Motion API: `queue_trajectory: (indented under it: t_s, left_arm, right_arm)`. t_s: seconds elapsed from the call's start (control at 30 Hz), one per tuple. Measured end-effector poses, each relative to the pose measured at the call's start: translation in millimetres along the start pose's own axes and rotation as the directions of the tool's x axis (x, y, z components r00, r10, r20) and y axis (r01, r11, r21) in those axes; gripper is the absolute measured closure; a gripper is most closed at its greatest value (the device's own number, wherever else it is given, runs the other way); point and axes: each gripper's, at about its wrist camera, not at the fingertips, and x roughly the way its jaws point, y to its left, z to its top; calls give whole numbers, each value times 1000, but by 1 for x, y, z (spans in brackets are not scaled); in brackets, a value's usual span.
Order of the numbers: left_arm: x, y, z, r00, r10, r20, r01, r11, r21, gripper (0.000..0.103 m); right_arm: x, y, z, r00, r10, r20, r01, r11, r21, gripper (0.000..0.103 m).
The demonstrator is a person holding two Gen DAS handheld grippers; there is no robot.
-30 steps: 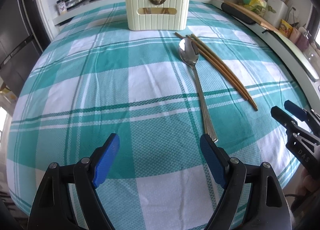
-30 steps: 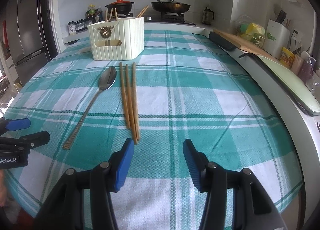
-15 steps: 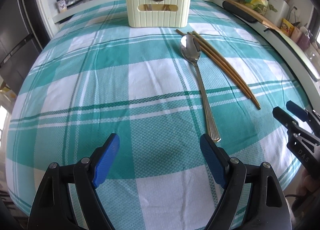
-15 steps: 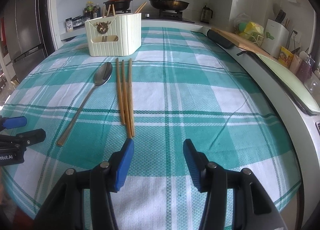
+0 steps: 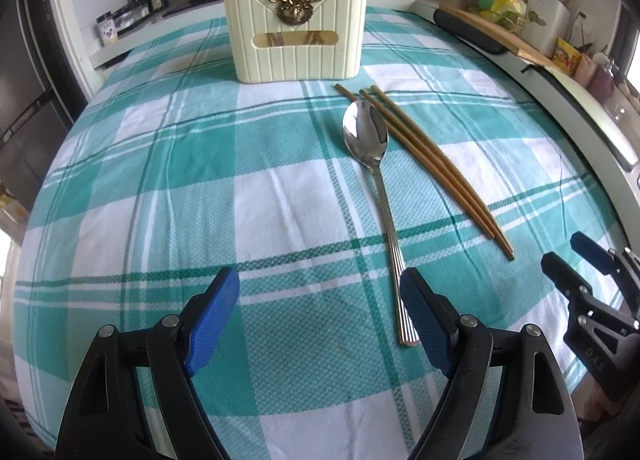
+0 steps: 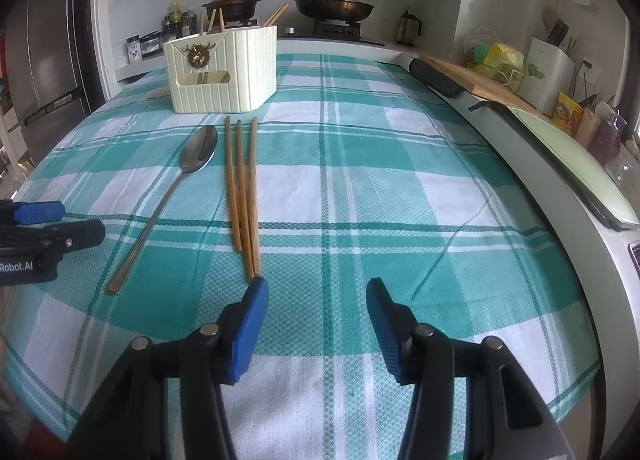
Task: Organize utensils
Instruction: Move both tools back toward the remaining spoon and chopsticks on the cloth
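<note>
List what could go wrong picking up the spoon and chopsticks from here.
1. The spoon lies flat on the cloth, so the open left gripper may pinch fabric or skid off its thin handle.
2. Three chopsticks lie touching; the open right gripper may grab only some and scatter the rest.
3. The holder already has sticks leaning inside, which could block insertion.

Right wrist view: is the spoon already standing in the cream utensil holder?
No: the spoon lies flat on the checked cloth, in front of the cream utensil holder and beside three loose chopsticks.
</note>
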Motion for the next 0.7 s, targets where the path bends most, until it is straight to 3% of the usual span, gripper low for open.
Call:
queue_trajectory:
  t_s: [0.53, 0.7]
  left_arm:
    - [43, -25, 31, 999, 26, -36, -23, 997, 79, 19]
    - [59, -22, 39, 999, 28, -41, -27, 999, 41, 17]
  right_arm:
    - [4, -6, 1, 1000, -29, -4, 29, 1000, 4, 51]
    - [5, -9, 2, 999, -48, -2, 48, 999, 2, 51]
